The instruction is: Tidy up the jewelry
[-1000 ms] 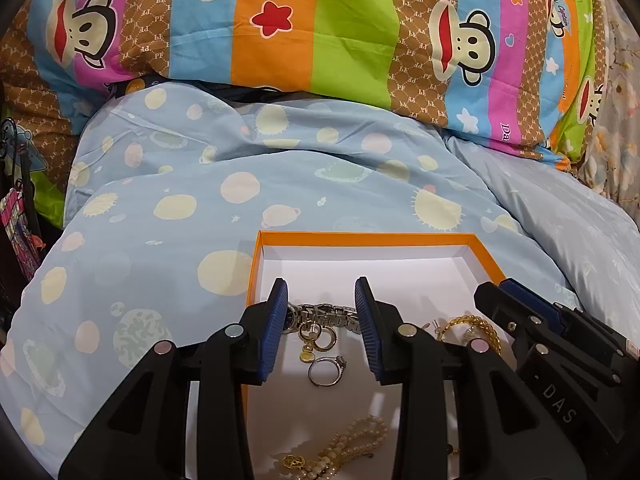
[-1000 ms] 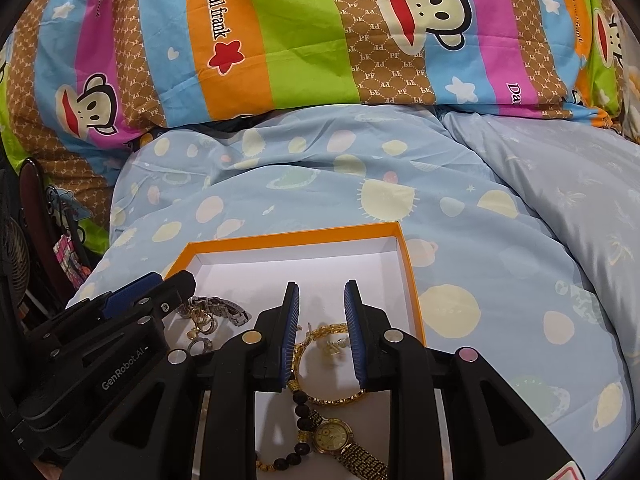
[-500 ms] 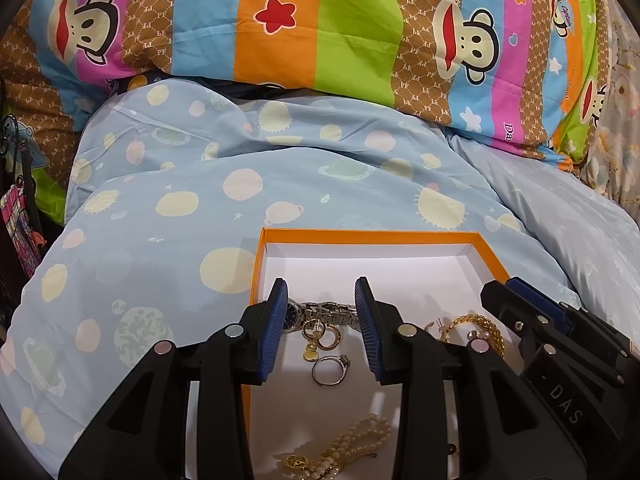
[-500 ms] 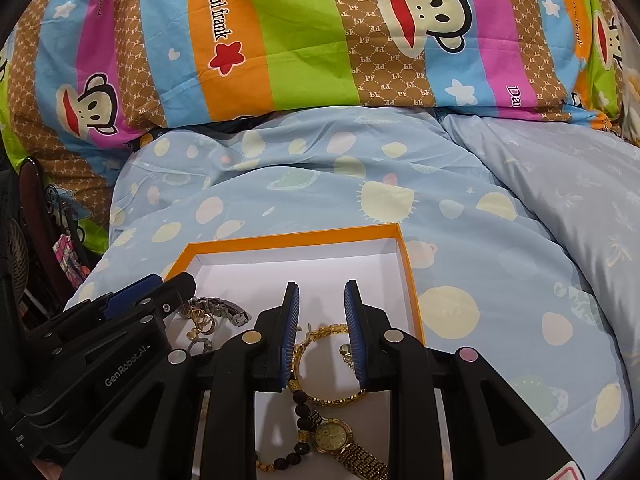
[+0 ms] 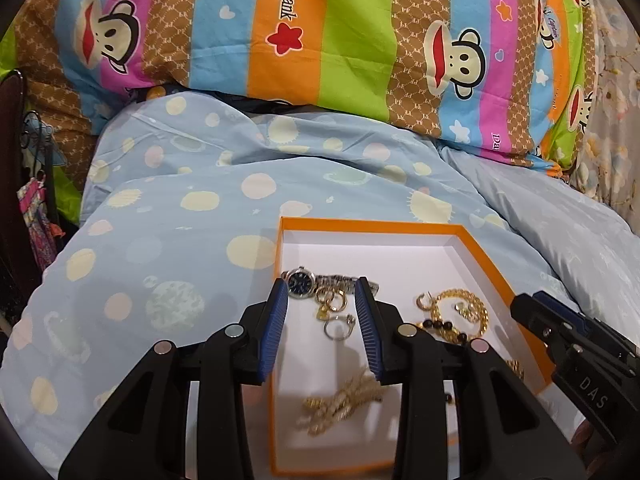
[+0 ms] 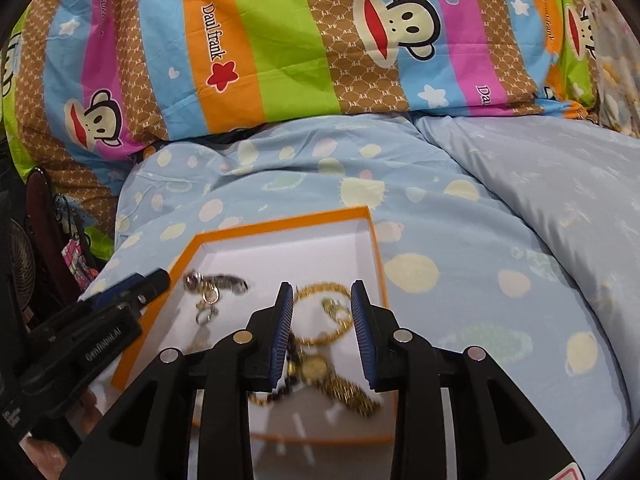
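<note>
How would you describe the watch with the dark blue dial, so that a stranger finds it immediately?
Look at the orange-rimmed white box on the light blue bedding. The watch lies in its far left part, beside the gold rings. It alone has a dark blue dial and a silver band.

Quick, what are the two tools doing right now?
Left tool: open, holding nothing.
Right tool: jaws opening, nothing gripped, above the orange box.

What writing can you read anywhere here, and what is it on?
"Daul frank": striped pillow, orange band.
"DAS": right gripper body.
"GenRobot.AI": left gripper body.
"Captain": pillow's right end, small, roughly read.
Blue watch dial: too small to read.
</note>
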`<state>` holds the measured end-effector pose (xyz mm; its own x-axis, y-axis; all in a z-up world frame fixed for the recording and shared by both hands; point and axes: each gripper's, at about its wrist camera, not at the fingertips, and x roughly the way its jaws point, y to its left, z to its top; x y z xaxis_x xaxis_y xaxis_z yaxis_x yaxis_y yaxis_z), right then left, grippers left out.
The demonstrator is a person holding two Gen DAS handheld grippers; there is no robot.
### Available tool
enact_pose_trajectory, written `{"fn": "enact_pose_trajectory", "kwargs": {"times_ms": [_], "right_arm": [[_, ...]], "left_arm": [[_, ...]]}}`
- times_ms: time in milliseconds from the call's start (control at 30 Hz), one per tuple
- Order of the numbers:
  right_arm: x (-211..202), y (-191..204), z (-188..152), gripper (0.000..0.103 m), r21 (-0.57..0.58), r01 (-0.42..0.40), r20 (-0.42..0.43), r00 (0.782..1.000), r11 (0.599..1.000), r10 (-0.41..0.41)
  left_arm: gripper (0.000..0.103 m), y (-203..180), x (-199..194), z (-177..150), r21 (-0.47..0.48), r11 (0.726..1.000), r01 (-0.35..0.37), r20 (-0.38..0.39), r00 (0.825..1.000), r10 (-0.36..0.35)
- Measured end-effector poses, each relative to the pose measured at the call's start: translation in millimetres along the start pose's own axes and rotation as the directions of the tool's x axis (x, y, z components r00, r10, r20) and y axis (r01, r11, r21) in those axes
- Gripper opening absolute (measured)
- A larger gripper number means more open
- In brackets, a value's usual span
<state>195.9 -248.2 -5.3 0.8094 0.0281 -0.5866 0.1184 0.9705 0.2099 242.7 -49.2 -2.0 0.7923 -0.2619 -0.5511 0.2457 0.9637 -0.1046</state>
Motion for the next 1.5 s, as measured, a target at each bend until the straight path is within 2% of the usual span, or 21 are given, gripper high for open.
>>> {"fn": "enact_pose_trajectory", "kwargs": {"times_ms": [167,500,600,667,900,967,1100,1200,1267,1400,1500], "right_arm": [[-17.1,-2.7,-14.5,0.030,0.008,0.006,-0.015,1.000,1.000,-0.006],[-53.4,3.4,-49.9,0.030,0.028,-0.005,-0.051,0.999,1.000,0.006],[-64.4,5.7,-57.8,0.036,0.030,0.004,-0.041,0.999,1.000,-0.003],[-68.8,6.7,-60.4,0.044,0.029,0.014,-0.036,0.999,0.999,-0.013],[-67.6,7.9,-61.8,0.057,0.023,0.063,-0.045,0.997,0.998,-0.062],[-65.2,5.4,-62.1,0.065,0.032,0.068,-0.056,0.996,0.997,-0.066],[-63.6,0.0,-61.8,0.072,0.064,0.055,-0.059,0.997,0.996,-0.051],[-64.0,0.6,-61.8,0.079,0.063,0.047,-0.054,0.998,0.997,-0.044],[-65.1,3.5,-61.3,0.087,0.052,0.068,-0.049,0.997,0.996,-0.065],[-61.4,5.7,-60.7,0.087,0.038,0.078,-0.068,0.995,0.996,-0.075],[-59.8,8.9,-61.4,0.087,0.022,0.128,-0.080,0.989,0.992,-0.126]], "left_arm": [[0.034,2.8,-21.8,-13.0,-0.005,1.000,-0.011,0.006,1.000,0.011],[0.034,-0.2,-56.3,-41.9,0.004,1.000,0.000,-0.042,0.999,0.001],[0.038,-6.4,-64.5,-48.6,0.017,1.000,-0.005,-0.048,0.999,0.006],[0.048,-9.7,-70.0,-51.5,0.023,1.000,-0.013,-0.043,0.999,0.014],[0.050,-15.5,-67.8,-54.8,0.043,0.999,-0.015,-0.070,0.997,0.018],[0.051,-16.1,-64.4,-54.9,0.048,0.999,-0.014,-0.086,0.996,0.018],[0.057,-17.6,-60.5,-54.9,0.056,0.998,-0.020,-0.102,0.994,0.025],[0.058,-18.1,-57.8,-55.1,0.061,0.998,-0.026,-0.115,0.993,0.033],[0.063,-17.6,-56.2,-55.0,0.060,0.998,-0.031,-0.122,0.992,0.038],[0.065,-17.5,-54.4,-54.8,0.060,0.997,-0.038,-0.130,0.990,0.046],[0.066,-16.8,-52.7,-55.3,0.057,0.997,-0.044,-0.139,0.989,0.052]]}}
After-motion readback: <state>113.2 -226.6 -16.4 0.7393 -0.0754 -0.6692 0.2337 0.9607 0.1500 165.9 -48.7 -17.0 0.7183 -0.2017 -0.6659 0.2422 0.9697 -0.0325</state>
